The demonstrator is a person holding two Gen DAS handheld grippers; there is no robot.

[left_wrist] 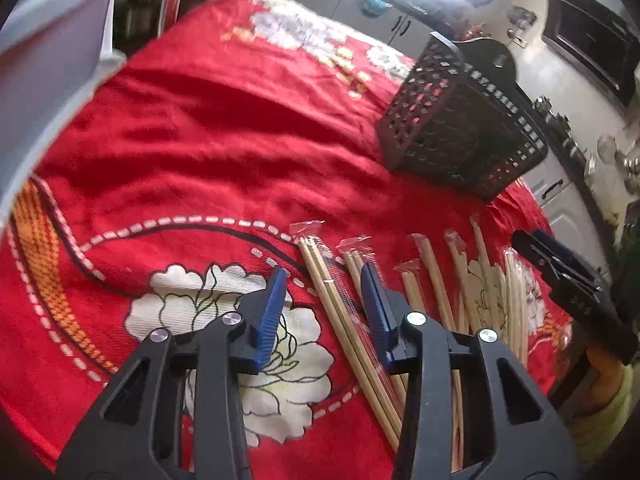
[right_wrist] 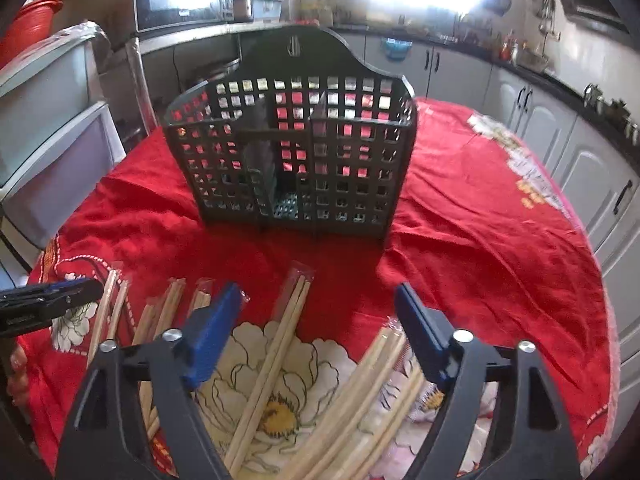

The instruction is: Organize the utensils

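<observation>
In the left wrist view, the left gripper stands partly open over the red tablecloth. One wrapped pair of chopsticks lies between its blue pads, but they do not press it. The black utensil basket stands further back.

In the right wrist view, the right gripper is wide open, holding nothing. A chopstick pair lies between its fingers; the basket stands upright behind.
</observation>
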